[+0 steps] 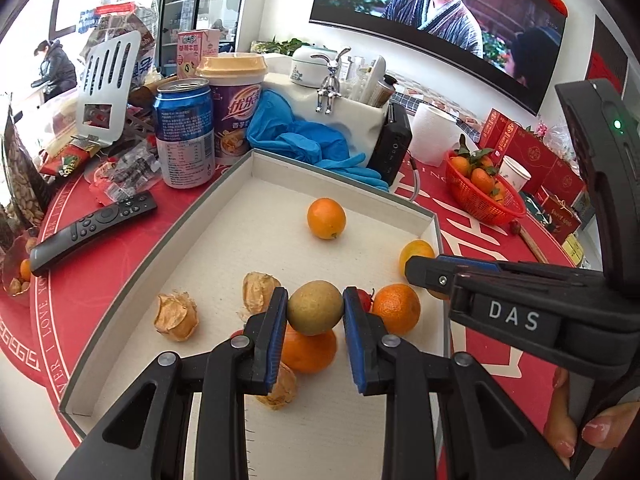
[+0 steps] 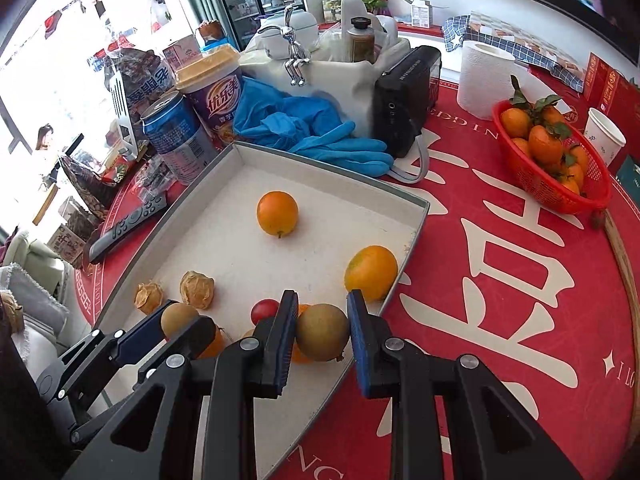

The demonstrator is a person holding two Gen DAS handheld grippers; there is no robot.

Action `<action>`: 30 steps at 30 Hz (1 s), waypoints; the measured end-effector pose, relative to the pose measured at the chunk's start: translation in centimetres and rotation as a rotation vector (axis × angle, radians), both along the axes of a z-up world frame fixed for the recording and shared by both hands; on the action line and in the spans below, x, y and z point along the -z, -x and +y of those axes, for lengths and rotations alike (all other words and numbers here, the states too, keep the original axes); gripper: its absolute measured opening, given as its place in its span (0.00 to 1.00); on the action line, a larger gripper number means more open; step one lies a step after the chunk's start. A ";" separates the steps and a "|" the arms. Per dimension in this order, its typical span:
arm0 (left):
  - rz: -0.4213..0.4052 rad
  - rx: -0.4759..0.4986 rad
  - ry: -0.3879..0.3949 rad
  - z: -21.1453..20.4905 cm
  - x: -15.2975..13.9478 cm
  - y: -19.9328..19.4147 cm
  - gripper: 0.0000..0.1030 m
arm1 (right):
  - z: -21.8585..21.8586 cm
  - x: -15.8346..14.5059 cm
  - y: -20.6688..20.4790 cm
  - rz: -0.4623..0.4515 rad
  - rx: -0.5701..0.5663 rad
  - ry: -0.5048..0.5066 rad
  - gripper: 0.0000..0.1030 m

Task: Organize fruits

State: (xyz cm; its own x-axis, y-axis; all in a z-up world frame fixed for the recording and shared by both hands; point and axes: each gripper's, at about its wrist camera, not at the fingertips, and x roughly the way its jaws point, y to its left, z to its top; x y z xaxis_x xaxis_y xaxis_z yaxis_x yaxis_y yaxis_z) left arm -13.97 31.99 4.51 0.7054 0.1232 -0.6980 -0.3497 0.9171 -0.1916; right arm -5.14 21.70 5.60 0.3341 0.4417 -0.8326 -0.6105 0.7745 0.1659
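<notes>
The left gripper [image 1: 315, 309] pinches a brownish-green round fruit [image 1: 315, 307] squarely between its blue pads, both pads pressed against its sides, so the fruit sits right at the tips and seems lifted clear of the tray floor. Directly below the jaws lies an orange [image 1: 308, 350], with a papery husked fruit [image 1: 278, 388] under the left finger; holding the catch above them probably keeps it from knocking the pile.

The right gripper [image 2: 322, 336] has a second brownish-green fruit [image 2: 322, 337] between its pads; the left pad touches it, while a sliver of gap shows at the right pad, so I cannot tell whether the grip is firm. It sits at the near right edge of the white tray [image 2: 416, 216], close to the rim.

Just beyond the right jaws lie a small red fruit [image 2: 265, 309] to the left and a yellow-orange citrus [image 2: 371, 273] ahead to the right. Two more husked fruits [image 2: 197, 289] rest further left. Well ahead of both jaws, alone in the tray's middle, is another orange [image 2: 277, 213].

Far to the right, off the tray, a red basket [image 2: 560, 196] holds leafy tangerines, a likely sorting destination.
</notes>
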 end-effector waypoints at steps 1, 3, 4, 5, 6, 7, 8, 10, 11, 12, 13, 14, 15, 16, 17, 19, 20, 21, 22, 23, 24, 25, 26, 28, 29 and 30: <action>0.001 -0.011 -0.004 0.3 0.0 0.0 0.30 | 0.2 0.0 -0.1 -0.001 -0.004 0.005 0.26; 0.010 -0.026 -0.008 0.7 0.1 -0.1 0.30 | 0.8 0.1 -0.3 0.001 -0.016 0.014 0.26; 0.020 -0.032 -0.005 0.8 0.2 -0.1 0.30 | 1.1 0.2 -0.3 0.002 -0.024 0.020 0.26; 0.032 -0.034 0.000 0.9 0.4 -0.3 0.32 | 1.5 0.4 -0.3 0.004 -0.036 0.029 0.26; 0.041 -0.031 0.008 0.9 0.6 -0.4 0.43 | 1.8 0.6 -0.2 0.003 -0.047 0.037 0.26; 0.050 -0.027 0.012 0.9 0.7 -0.5 0.63 | 2.1 0.7 -0.1 -0.002 -0.055 0.050 0.26; 0.058 -0.029 0.010 0.8 0.8 -0.5 0.73 | 2.4 0.9 0.0 -0.010 -0.063 0.065 0.26; 0.059 -0.032 -0.003 0.6 0.7 -0.4 0.83 | 2.7 1.0 0.0 -0.013 -0.075 0.084 0.26; 0.066 -0.031 -0.012 0.5 0.7 -0.5 0.83 | 2.8 1.0 0.0 -0.012 -0.075 0.088 0.26; 0.073 -0.028 -0.014 0.5 0.7 -0.6 0.84 | 2.8 0.9 0.0 -0.009 -0.075 0.087 0.27; 0.077 -0.026 -0.009 0.5 0.8 -0.7 0.87 | 2.7 0.8 -0.1 -0.006 -0.075 0.086 0.39; 0.079 -0.021 0.000 0.5 0.9 -0.8 0.88 | 2.6 0.6 -0.1 -0.007 -0.075 0.084 0.53; 0.085 -0.015 0.005 0.5 1.0 -0.9 0.93 | 2.5 0.3 0.0 -0.021 -0.073 0.078 0.83; 0.094 -0.015 0.001 0.4 1.0 -1.0 1.00 | 2.3 -0.2 0.2 -0.048 -0.071 0.076 0.94; 0.101 -0.019 -0.014 0.3 1.0 -1.0 1.00 | 2.3 -0.6 0.4 -0.071 -0.075 0.083 0.94; 0.114 -0.028 -0.050 0.0 0.9 -1.1 1.00 | 2.5 -1.2 0.8 -0.102 -0.094 0.102 0.94; 0.118 -0.033 -0.063 -0.1 0.8 -1.1 1.00 | 2.6 -1.3 1.0 -0.109 -0.101 0.113 0.94; 0.117 -0.033 -0.071 -0.2 0.8 -1.1 1.00 | 2.7 -1.4 1.2 -0.113 -0.109 0.125 0.94; 0.112 -0.033 -0.072 -0.3 0.8 -1.1 1.00 | 2.9 -1.4 1.4 -0.117 -0.116 0.135 0.94; 0.107 -0.033 -0.069 -0.2 0.8 -1.0 1.00 | 3.0 -1.4 1.6 -0.122 -0.121 0.148 0.95; 0.105 -0.032 -0.065 -0.3 0.8 -1.0 1.00 | 3.1 -1.3 1.7 -0.123 -0.126 0.166 1.00; 0.103 -0.029 -0.062 -0.2 0.7 -0.9 1.00 | 3.2 -1.0 1.8 -0.127 -0.127 0.190 1.00; 0.103 -0.028 -0.059 -0.3 0.7 -0.9 1.00 | 3.2 -0.9 1.9 -0.138 -0.123 0.210 1.00; 0.109 -0.027 -0.054 -0.3 0.8 -0.9 1.00 | 3.2 -0.8 2.1 -0.165 -0.116 0.230 1.00; 0.113 -0.029 -0.053 -0.2 0.9 -1.0 1.00 | 3.1 -0.8 2.1 -0.169 -0.118 0.235 1.00; 0.117 -0.032 -0.056 -0.2 0.9 -1.0 1.00 | 3.1 -0.9 2.1 -0.168 -0.120 0.237 1.00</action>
State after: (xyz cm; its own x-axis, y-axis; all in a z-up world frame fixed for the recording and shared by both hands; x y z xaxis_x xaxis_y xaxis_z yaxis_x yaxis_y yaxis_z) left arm -12.99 31.76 3.60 0.6147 0.1851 -0.7668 -0.3959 0.9131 -0.0970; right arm -7.24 24.80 6.46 0.4328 0.2867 -0.8547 -0.7038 0.7000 -0.1215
